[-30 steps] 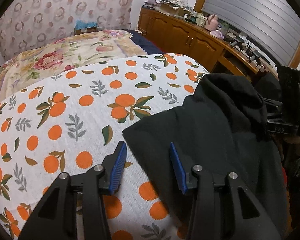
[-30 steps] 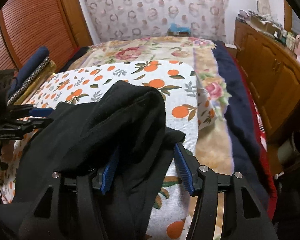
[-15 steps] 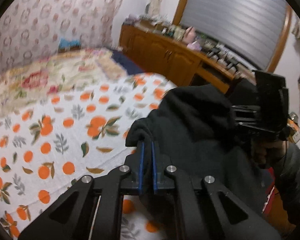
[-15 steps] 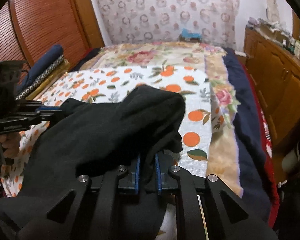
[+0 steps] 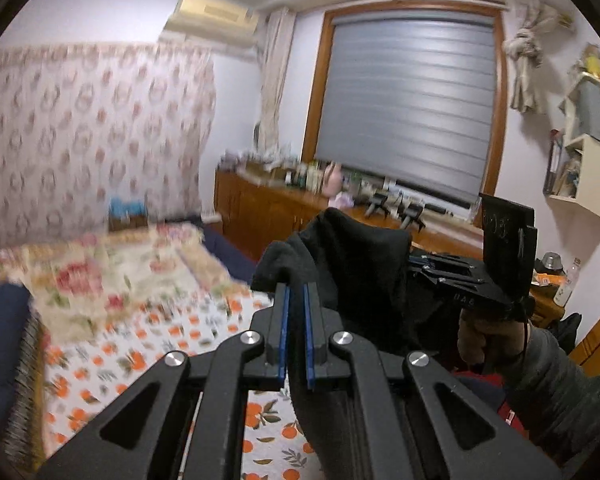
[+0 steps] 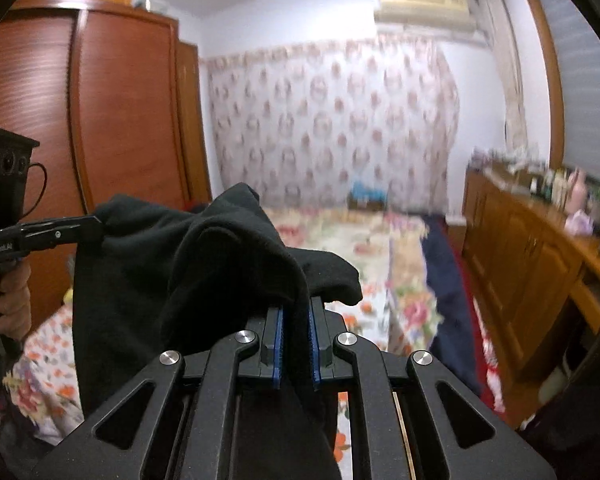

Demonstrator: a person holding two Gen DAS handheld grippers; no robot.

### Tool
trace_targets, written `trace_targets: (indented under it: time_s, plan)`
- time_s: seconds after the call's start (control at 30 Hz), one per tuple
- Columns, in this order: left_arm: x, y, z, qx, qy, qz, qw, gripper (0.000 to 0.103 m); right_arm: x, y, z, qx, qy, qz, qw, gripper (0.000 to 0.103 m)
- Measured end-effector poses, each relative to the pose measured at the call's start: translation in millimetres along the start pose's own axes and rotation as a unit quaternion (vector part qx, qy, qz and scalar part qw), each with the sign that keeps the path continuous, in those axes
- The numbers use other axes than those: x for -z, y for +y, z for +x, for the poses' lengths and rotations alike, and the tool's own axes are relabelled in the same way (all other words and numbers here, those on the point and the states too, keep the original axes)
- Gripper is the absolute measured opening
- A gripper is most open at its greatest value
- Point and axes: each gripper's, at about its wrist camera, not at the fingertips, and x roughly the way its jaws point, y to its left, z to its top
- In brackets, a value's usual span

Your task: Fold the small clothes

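Black fabric: a soft dark garment (image 5: 360, 264), centre of the left wrist view, lifted above the bed and hanging between both grippers.
Left gripper (image 5: 295, 292): blue pads nipped onto one top corner of the cloth, lower centre of frame.
Right gripper (image 6: 296, 308): jaws narrow, clamped on the other top corner; a thick fold drapes over them.
Handling: looks light, limp and knit-like; it should sag and swing, not hold shape. Judged non-slippery against the ribbed pads.
Where to grip: the two top corners, as now, so the body hangs flat.
Risk: bunched folds near the right pads may hide a doubled layer.
Below: orange-print sheet (image 5: 148, 352), lower left, with a floral quilt (image 5: 112, 276) beyond.
Beyond: wooden dresser (image 5: 268, 212) under a shuttered window (image 5: 408, 104), upper right.
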Motion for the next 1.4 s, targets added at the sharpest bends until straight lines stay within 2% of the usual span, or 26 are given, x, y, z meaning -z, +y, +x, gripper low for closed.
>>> trace_targets:
  time_s: [0.2, 0.33, 0.53, 0.73, 0.87, 0.9, 1.0, 1.03, 1.07, 1.1, 1.13, 1.2, 1.23, 1.3, 1.4]
  plan:
    - [-38, -18, -77, -0.021, -0.064, 0.035, 0.9971, 0.003, -52, 38, -51, -0.01, -0.073, -0.034, 0.997, 0.007]
    - [-49, -18, -109, -0.049, -0.08, 0.05, 0.9943, 0.003, -71, 65, -67, -0.025, -0.096, -0.055, 0.994, 0.007]
    - [-55, -4, -136, -0.079, -0.096, 0.054, 0.9907, 0.003, -83, 91, -77, -0.051, -0.113, -0.071, 0.99, 0.007]
    - [-51, 28, -131, -0.109, -0.09, 0.04, 0.9892, 0.003, -86, 100, -71, -0.059, -0.107, -0.082, 0.989, 0.007]
    - [-36, 72, -93, -0.152, -0.061, 0.025, 0.9862, 0.004, -87, 93, -28, -0.055, -0.073, -0.076, 0.993, 0.007]
    - [-30, 89, -79, -0.162, -0.048, 0.022, 0.9854, 0.005, -85, 88, -5, -0.051, -0.056, -0.07, 0.995, 0.007]
    - [-3, 149, -16, -0.214, 0.023, 0.013, 0.9765, 0.007, -80, 73, 71, -0.043, 0.004, -0.042, 0.998, 0.009]
    - [15, 177, 6, -0.235, 0.052, -0.002, 0.9705, 0.007, -74, 68, 99, -0.03, 0.025, -0.038, 0.999, 0.013]
    - [25, 186, 19, -0.239, 0.068, -0.009, 0.9685, 0.007, -63, 62, 135, -0.017, 0.057, -0.034, 0.998, 0.016]
    - [40, 200, 31, -0.239, 0.088, -0.019, 0.9668, 0.007, -52, 57, 164, -0.009, 0.097, -0.036, 0.995, 0.024]
    - [59, 215, 44, -0.244, 0.115, -0.026, 0.9625, 0.007, -37, 53, 195, 0.0, 0.147, -0.043, 0.988, 0.027]
    - [84, 225, 54, -0.237, 0.14, -0.036, 0.9606, 0.008, -4, 44, 236, 0.028, 0.209, -0.056, 0.976, 0.027]
    - [93, 227, 57, -0.229, 0.148, -0.043, 0.9611, 0.011, 10, 40, 246, 0.034, 0.227, -0.061, 0.971, 0.027]
    - [108, 227, 59, -0.217, 0.155, -0.053, 0.9622, 0.036, 38, 34, 255, 0.045, 0.249, -0.064, 0.965, 0.028]
    - [124, 216, 59, -0.204, 0.164, -0.059, 0.9634, 0.041, 57, 29, 244, 0.042, 0.254, -0.047, 0.965, 0.033]
